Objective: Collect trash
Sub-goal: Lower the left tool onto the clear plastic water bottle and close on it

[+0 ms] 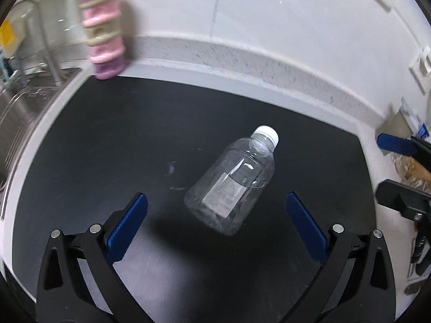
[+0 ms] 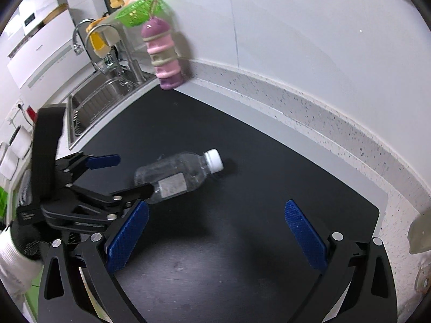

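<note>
One empty plastic bottle (image 1: 233, 181) is the only clear piece of trash on the black mat (image 1: 107, 140) that covers the counter (image 1: 242, 64). It lies on its side near the middle of the mat, white cap (image 1: 266, 134) pointing toward the back edge of the counter and the wall, base toward the front edge. The body is clear and ribbed at the shoulder, with a small pale label on the side; it looks dry and uncrushed, so I would expect it to be light and apt to roll or skid if nudged.

The step in hand appears to be the reach for this bottle. The left gripper (image 1: 216, 211) hangs just above and short of it with its blue pads spread wide, the bottle's base lying between the fingertips in the left wrist view. Next it likely needs to come down and forward so the pads straddle the body across its width, then squeeze gently enough not to buckle the thin wall.

The right gripper (image 2: 216, 220) is also spread wide and holds nothing, hovering over bare mat toward the counter's right end. A purple and pink stacked container (image 2: 163, 56) stands at the mat's back left corner, beside the sink (image 2: 102, 99).
</note>
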Available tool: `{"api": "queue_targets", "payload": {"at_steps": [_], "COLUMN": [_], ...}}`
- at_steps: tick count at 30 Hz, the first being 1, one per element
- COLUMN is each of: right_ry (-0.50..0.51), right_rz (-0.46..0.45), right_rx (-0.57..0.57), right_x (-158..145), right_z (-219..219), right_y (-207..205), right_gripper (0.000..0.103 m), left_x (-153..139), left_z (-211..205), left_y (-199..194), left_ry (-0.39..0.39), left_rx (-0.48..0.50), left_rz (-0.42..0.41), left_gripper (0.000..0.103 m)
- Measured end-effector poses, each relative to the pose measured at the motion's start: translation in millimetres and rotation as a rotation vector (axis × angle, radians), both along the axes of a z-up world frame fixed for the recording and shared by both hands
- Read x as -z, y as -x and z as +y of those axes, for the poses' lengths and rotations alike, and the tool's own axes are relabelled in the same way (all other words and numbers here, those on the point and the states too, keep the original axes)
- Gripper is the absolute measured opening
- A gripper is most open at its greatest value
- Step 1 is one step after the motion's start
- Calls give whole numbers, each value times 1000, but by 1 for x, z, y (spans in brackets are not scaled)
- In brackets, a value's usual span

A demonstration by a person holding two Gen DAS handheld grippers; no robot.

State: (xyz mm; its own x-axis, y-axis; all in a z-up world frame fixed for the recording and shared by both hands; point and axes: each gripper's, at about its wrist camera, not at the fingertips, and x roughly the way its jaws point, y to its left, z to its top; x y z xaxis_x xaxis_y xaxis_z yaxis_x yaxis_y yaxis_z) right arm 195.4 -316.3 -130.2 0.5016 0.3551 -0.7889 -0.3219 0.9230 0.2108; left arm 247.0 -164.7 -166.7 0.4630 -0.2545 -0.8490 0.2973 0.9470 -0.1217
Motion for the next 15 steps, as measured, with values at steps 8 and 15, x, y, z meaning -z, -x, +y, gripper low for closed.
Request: {"api": "queue_targets", "payload": {"at_steps": [8,15], "right_ry": [-1,-9], "right_rz": [36,48], "right_rx": [5,4], "right_x": [17,22], "right_z": [-12,-15], "right_y": [-12,-15], "right_gripper": [97,97], "left_x": [37,48], "left_z": [-27,-36], "left_y": [-20,-17], "left_ry": [-68,-68], "left_rx": [102,132], "left_rz": [31,28], "left_gripper": [99,75]}}
